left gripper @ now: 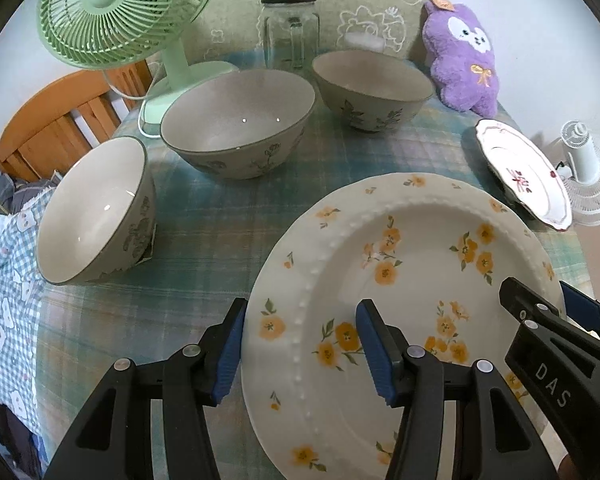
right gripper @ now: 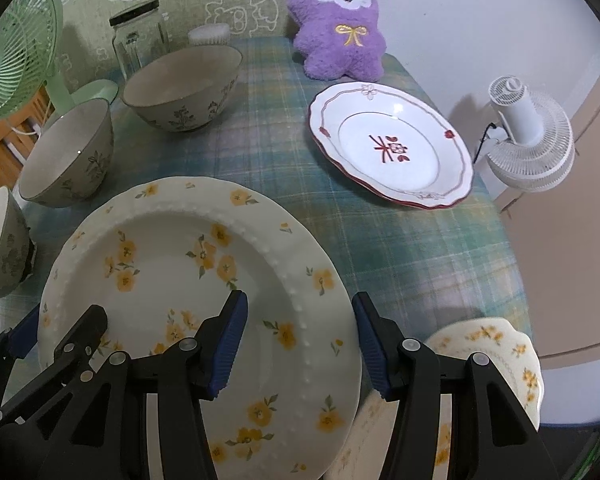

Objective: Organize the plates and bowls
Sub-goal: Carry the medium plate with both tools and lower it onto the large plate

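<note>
A large white plate with yellow flowers [left gripper: 400, 288] [right gripper: 188, 280] hangs a little above the plaid tablecloth [left gripper: 204, 248], gripped from both sides. My left gripper [left gripper: 302, 308] is shut on its left rim, one pad outside and one on the plate's face. My right gripper [right gripper: 300, 298] is shut on the right rim in the same way. Each gripper also shows in the other's view: the right gripper [left gripper: 544, 296] and the left gripper [right gripper: 60, 324]. Three grey floral bowls [left gripper: 96, 208] [left gripper: 236, 120] [left gripper: 372, 88] stand to the left and behind; the nearest one tilts.
A red-trimmed plate [right gripper: 392, 148] lies at the right, a small yellow-flowered plate [right gripper: 496, 356] partly under the held one. At the back stand a green fan [left gripper: 116, 8], a glass jar [left gripper: 290, 28] and a purple plush [right gripper: 340, 28]. A white fan [right gripper: 528, 136] is off the table's right edge.
</note>
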The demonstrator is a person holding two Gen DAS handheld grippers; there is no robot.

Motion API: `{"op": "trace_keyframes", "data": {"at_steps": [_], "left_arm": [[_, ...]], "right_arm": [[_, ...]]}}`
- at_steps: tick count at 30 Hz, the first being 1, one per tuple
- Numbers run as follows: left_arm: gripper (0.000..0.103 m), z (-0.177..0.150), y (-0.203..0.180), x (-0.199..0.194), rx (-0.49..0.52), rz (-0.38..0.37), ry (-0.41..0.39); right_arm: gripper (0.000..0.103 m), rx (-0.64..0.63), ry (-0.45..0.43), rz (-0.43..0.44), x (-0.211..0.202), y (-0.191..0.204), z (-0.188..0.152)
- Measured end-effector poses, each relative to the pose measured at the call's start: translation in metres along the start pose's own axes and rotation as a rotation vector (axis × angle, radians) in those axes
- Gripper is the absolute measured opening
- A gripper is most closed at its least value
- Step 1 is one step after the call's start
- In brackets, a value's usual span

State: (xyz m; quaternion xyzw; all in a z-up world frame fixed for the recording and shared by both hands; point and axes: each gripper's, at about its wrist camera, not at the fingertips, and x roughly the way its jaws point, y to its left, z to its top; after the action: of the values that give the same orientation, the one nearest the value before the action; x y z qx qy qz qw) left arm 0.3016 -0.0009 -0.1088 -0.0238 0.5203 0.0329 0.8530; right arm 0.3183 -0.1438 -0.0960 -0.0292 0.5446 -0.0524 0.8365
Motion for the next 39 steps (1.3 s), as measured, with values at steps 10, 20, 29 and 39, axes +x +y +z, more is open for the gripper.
{"op": "trace_keyframes", "data": {"at_steps": [10,20,29,39], "left_arm": [[0.055,-0.014,-0.007,-0.026,0.062,-0.044,-0.036],[0.055,-0.032,-0.033,-0.048,0.124,-0.058,-0.07],[0.055,-0.049,-0.071,-0.057,0.108,-0.061,-0.056],[0.055,-0.07,-0.121,-0.058,0.079,-0.059,-0.031]], "right_arm": [[0.058,0.084,-0.022,-0.047,-0.03,-0.013,-0.025],[0.058,0.147,-0.036,-0.059,-0.05,-0.044,-0.05],[0.058,0.127,-0.029,-0.063,-0.055,-0.087,-0.064],[0.058,0.09,-0.015,-0.069,-0.049,-0.138,-0.074]]}}
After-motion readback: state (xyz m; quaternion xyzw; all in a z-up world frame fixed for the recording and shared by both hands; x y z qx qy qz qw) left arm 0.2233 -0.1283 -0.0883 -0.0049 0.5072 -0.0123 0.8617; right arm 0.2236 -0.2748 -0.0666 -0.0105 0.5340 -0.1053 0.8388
